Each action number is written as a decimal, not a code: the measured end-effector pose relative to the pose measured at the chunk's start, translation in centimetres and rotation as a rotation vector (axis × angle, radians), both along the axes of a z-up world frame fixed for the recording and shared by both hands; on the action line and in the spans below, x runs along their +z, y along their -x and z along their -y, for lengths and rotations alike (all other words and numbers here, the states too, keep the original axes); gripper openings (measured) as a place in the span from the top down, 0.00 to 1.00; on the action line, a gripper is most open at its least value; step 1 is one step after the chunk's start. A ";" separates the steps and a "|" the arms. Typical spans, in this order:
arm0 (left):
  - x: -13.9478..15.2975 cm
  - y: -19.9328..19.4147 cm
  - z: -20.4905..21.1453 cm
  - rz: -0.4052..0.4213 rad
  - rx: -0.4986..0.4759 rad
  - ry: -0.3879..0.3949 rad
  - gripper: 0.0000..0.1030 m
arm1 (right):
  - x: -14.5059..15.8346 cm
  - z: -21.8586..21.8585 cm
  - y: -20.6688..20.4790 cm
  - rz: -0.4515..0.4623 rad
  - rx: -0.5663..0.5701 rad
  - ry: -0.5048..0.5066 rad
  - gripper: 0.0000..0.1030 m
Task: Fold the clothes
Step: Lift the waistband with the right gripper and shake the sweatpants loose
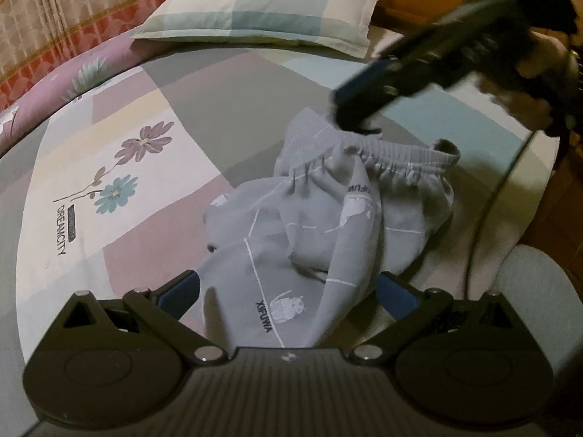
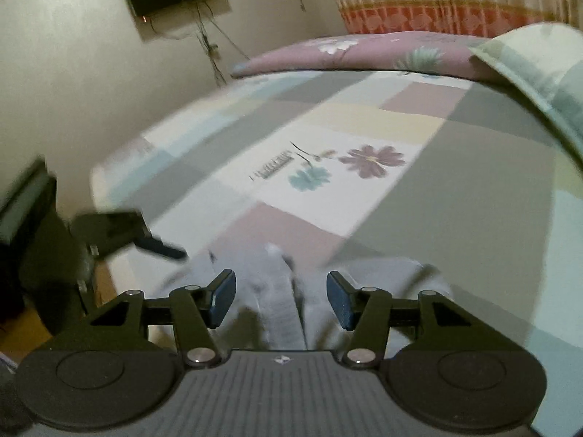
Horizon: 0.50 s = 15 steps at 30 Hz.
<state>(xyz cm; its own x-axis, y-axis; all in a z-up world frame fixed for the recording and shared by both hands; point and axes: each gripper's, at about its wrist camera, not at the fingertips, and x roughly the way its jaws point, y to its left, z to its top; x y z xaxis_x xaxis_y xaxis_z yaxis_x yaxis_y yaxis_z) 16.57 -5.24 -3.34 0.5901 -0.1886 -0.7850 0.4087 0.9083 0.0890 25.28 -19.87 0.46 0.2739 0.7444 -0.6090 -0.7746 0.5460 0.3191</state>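
Grey printed shorts (image 1: 328, 211) with an elastic waistband (image 1: 404, 162) lie crumpled on the patchwork bedsheet (image 1: 127, 127). My left gripper (image 1: 289, 291) is open, its blue pads (image 1: 182, 291) standing on either side of the near leg of the shorts. My right gripper (image 1: 349, 105) comes in from the upper right, its tip at the left end of the waistband. In the right wrist view the right gripper (image 2: 280, 300) is open, with blurred grey shorts fabric (image 2: 382, 273) under and between its fingers. The left gripper (image 2: 160, 247) shows blurred at the left there.
A checked pillow (image 1: 262, 7) lies at the head of the bed, with a purple floral quilt (image 1: 54, 80) along the far side under a curtain (image 1: 73, 0). A hand (image 1: 539, 73) holds the right gripper. The bed edge and a grey rounded object (image 1: 528, 291) are at right. Dark furniture (image 2: 29, 236) stands by the wall.
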 end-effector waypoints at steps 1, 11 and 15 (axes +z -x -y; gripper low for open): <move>-0.1 0.1 -0.1 -0.004 0.001 -0.003 0.01 | -0.4 -0.5 -0.5 -0.003 0.006 -0.006 0.42; -0.9 0.6 -1.1 -0.037 0.011 -0.034 0.01 | -3.1 -4.1 4.9 0.156 0.184 0.199 0.48; -0.8 0.8 -1.2 -0.033 0.009 -0.033 0.01 | -4.1 -5.5 7.1 0.220 0.255 0.281 0.48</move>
<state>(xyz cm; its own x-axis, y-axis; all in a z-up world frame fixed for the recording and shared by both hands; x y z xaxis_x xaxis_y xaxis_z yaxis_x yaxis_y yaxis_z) 15.82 -4.07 -4.18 0.5652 -0.1569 -0.8099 0.4039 0.9086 0.1059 18.19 -14.37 -3.67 0.2484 0.6188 -0.7453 -0.9289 0.3704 -0.0021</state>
